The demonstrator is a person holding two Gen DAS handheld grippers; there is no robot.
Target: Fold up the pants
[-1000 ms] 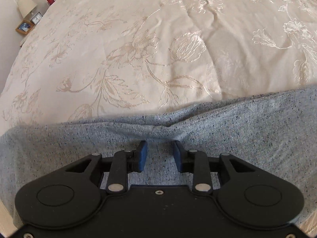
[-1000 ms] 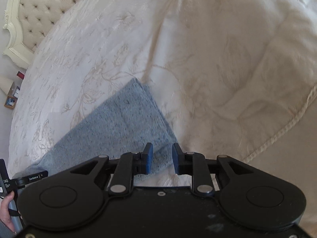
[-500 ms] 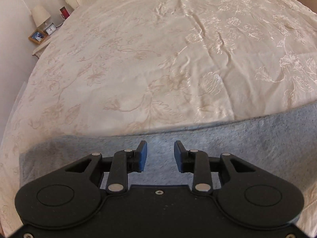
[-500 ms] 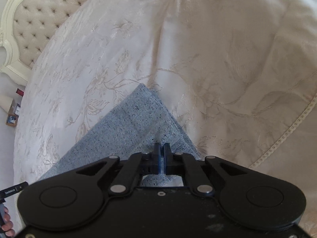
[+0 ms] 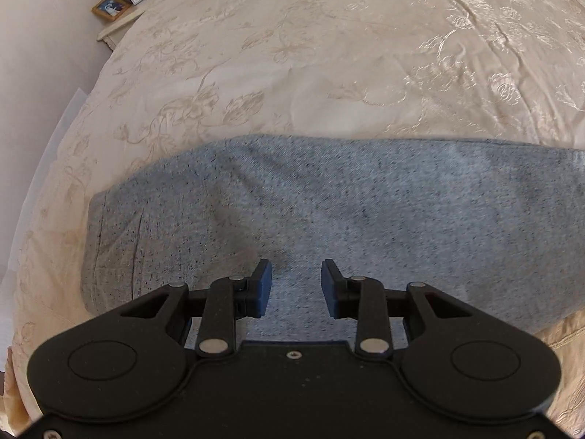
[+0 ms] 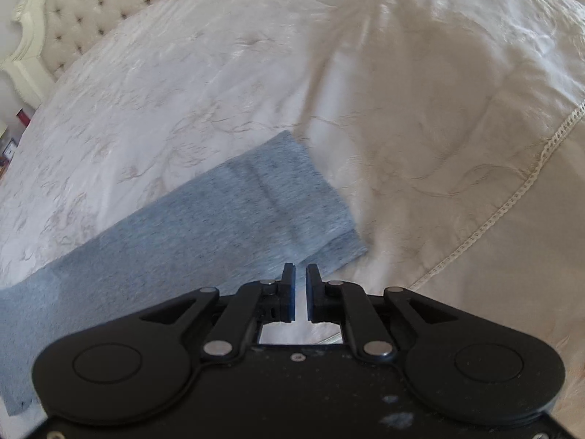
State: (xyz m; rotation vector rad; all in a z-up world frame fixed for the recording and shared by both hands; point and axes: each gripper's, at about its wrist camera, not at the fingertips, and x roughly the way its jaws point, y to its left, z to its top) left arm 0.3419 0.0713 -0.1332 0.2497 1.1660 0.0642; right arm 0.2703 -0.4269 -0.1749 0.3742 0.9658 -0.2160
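- Both our grippers have pulled back from the pants (image 5: 329, 197) since a second ago: far more of the grey cloth shows in the left view, and the right one no longer pinches the leg end it had clenched half a second ago.
- Our left gripper (image 5: 296, 287) hangs over the pants with jaws released, nothing between them.
- Our right gripper (image 6: 300, 291) has jaws opening by a slit, empty (cloth lies just beyond the tips).
- The pants lie flat on the bed (image 5: 329, 55), one long strip already doubled lengthwise.
- To fold well, we judge, take the leg end (image 6: 310, 212) by both layers and carry it evenly toward the waist.
- Blur hides whether the layers line up; the near edge sits behind the left gripper.
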